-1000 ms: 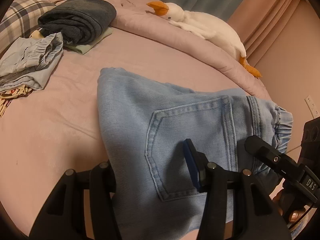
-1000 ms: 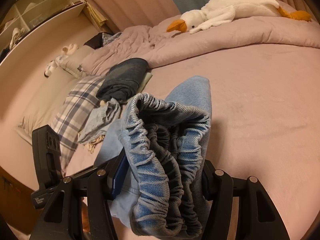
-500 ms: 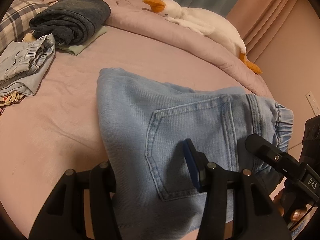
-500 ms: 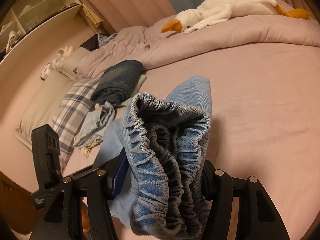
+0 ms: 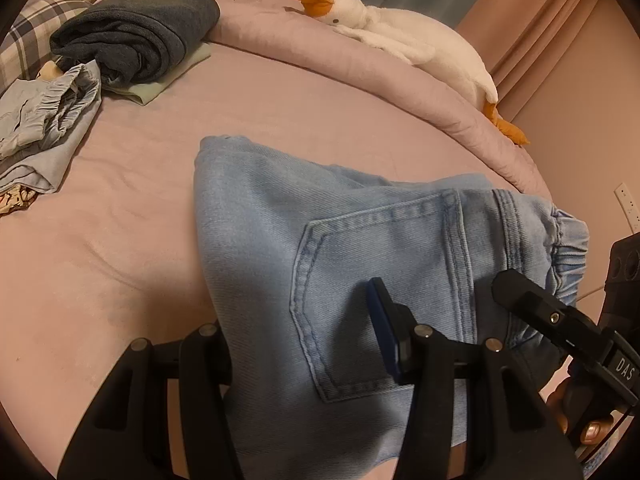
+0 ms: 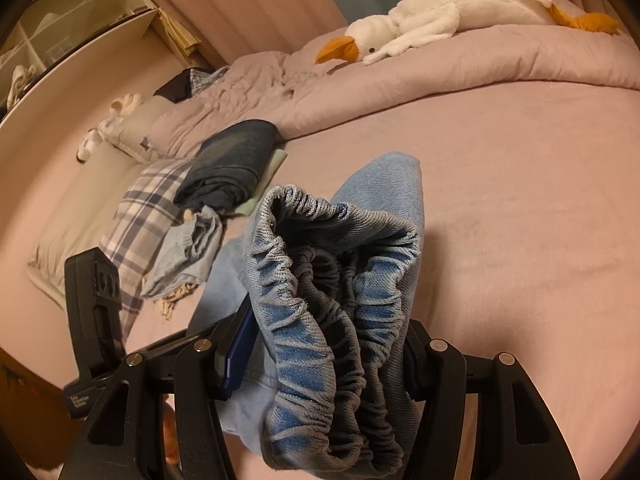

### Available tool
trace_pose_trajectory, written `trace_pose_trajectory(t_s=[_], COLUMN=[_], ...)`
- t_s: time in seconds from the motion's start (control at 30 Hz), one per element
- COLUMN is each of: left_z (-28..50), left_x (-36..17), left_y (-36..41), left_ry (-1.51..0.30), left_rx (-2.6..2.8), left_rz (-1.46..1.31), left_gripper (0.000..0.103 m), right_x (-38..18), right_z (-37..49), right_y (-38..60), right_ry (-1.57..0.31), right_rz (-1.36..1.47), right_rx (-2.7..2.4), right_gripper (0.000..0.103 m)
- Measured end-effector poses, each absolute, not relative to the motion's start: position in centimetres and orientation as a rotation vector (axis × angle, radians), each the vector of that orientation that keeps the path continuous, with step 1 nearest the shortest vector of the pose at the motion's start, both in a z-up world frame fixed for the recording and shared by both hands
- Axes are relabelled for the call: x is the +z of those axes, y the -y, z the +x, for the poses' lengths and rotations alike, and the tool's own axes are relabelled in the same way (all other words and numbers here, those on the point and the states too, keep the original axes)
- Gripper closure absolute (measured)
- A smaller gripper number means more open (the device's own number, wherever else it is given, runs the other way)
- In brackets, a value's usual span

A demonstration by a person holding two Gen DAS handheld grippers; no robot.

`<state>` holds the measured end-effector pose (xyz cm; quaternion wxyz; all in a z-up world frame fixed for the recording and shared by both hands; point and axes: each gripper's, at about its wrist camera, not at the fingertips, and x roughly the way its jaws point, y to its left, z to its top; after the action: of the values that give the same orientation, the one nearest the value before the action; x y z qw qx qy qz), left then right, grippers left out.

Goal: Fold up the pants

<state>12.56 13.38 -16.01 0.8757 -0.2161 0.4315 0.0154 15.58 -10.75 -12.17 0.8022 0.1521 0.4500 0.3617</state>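
Light blue denim pants (image 5: pixel 344 240) with a back pocket and an elastic waistband are held between both grippers above the pink bed. My left gripper (image 5: pixel 304 344) is shut on the pants near the pocket side. My right gripper (image 6: pixel 320 352) is shut on the bunched elastic waistband (image 6: pixel 336 280), which fills the middle of the right wrist view. The folded far end of the pants (image 5: pixel 224 152) rests on the sheet. The right gripper also shows at the right edge of the left wrist view (image 5: pixel 560 320).
A dark folded garment (image 5: pixel 136 32) on a pale green one, a crumpled light blue garment (image 5: pixel 44 112) and a plaid pillow (image 6: pixel 148 208) lie at the left. A white plush goose (image 5: pixel 400 36) lies on the rolled pink duvet (image 5: pixel 360 76) at the back.
Both grippers have shifted slightly with the pants still held; the clothes pile and goose have drifted in view. The grip on the pants has not changed.
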Motion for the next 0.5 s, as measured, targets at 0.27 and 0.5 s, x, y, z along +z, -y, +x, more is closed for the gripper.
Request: trace_pose_trajectory(t_s=[0.27, 0.5], left_z=[13.19, 13.56], left_x=[-16.42, -16.54], left_y=[-13.07, -12.97], left_ry=[-0.911, -0.909], left_rx=[0.033, 0.037], left_rz=[-0.447, -0.438], left_gripper=[0.052, 0.052], right_x=[-12.49, -12.72], right_z=[15.79, 16.17], right_y=[10.28, 10.11], right_ry=[-0.975, -0.974], right_rz=[0.332, 0.342], right_rx=[0.760, 0.756], right_gripper=[0.041, 0.041])
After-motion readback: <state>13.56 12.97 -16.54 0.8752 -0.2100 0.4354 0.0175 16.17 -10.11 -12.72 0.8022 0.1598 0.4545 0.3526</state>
